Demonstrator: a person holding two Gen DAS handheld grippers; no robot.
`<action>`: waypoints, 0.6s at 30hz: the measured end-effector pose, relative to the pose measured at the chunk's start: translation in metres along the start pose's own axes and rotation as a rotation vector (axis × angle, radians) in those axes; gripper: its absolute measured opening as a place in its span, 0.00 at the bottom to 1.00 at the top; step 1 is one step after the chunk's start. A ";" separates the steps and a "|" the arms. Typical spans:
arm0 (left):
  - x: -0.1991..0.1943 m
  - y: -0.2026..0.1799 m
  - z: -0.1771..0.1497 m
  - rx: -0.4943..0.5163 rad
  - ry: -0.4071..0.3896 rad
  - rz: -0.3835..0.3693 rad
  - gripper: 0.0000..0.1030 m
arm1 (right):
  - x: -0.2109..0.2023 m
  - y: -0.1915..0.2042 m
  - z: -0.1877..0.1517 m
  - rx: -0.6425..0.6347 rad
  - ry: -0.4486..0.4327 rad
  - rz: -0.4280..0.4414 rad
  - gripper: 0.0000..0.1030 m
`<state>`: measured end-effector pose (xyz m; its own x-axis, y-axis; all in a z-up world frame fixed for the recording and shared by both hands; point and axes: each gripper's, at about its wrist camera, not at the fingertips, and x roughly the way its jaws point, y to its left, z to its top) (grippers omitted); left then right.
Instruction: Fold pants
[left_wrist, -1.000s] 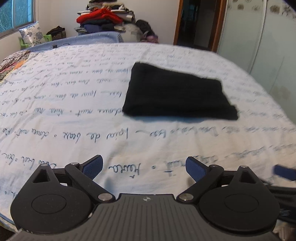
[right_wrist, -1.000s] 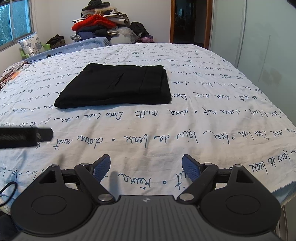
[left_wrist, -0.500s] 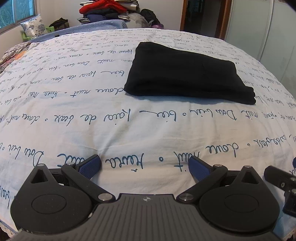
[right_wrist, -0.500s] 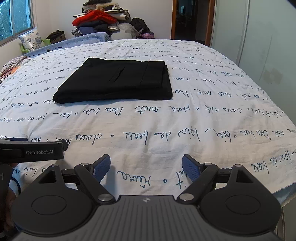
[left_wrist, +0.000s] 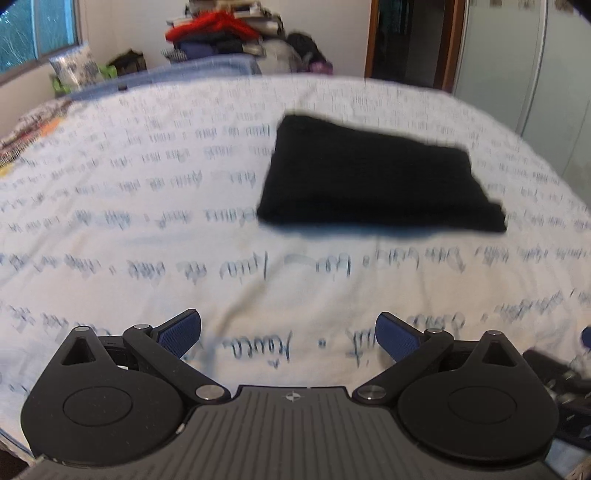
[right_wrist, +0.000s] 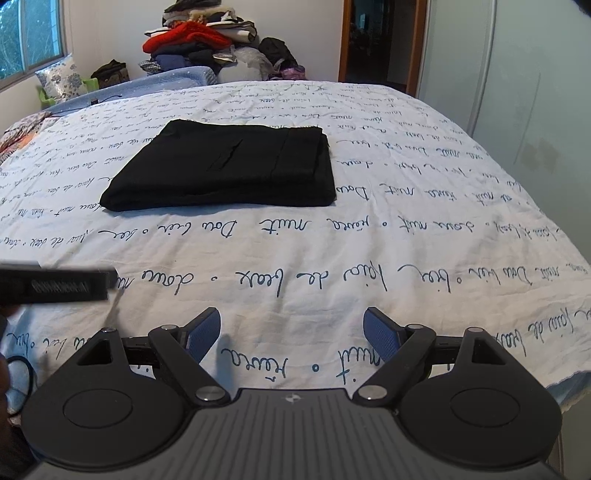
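Black folded pants (right_wrist: 221, 171) are lying flat in a neat rectangle on a white bedsheet printed with blue handwriting (right_wrist: 388, 236), well beyond both tools. Left gripper (left_wrist: 288, 338) and right gripper (right_wrist: 291, 332) are hovering over the sheet's near edge, blue-padded jaws spread wide, gripping nothing. Piled clothes (right_wrist: 195, 40) are sitting behind the bed.

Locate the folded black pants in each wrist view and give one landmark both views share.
Left wrist: folded black pants lie right of centre on the bedsheet, blurred.
Right wrist: pants lie left of centre.
Shared landmark: the clothes pile topped with red, beyond the bed.
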<state>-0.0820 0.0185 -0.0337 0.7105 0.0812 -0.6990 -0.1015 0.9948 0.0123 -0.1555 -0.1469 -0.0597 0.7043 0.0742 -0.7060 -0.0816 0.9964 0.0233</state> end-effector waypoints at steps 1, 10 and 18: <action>-0.005 0.000 0.005 -0.006 -0.010 0.000 0.99 | 0.000 0.000 0.001 -0.001 -0.002 -0.001 0.83; -0.031 -0.003 0.022 -0.013 -0.059 -0.042 0.99 | 0.004 -0.005 0.017 0.017 -0.014 0.008 0.83; -0.020 -0.005 0.030 -0.010 -0.025 -0.038 0.99 | 0.016 -0.005 0.029 0.006 -0.001 0.017 0.83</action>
<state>-0.0746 0.0142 0.0017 0.7309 0.0453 -0.6810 -0.0812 0.9965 -0.0209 -0.1232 -0.1498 -0.0504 0.7033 0.0914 -0.7050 -0.0892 0.9952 0.0400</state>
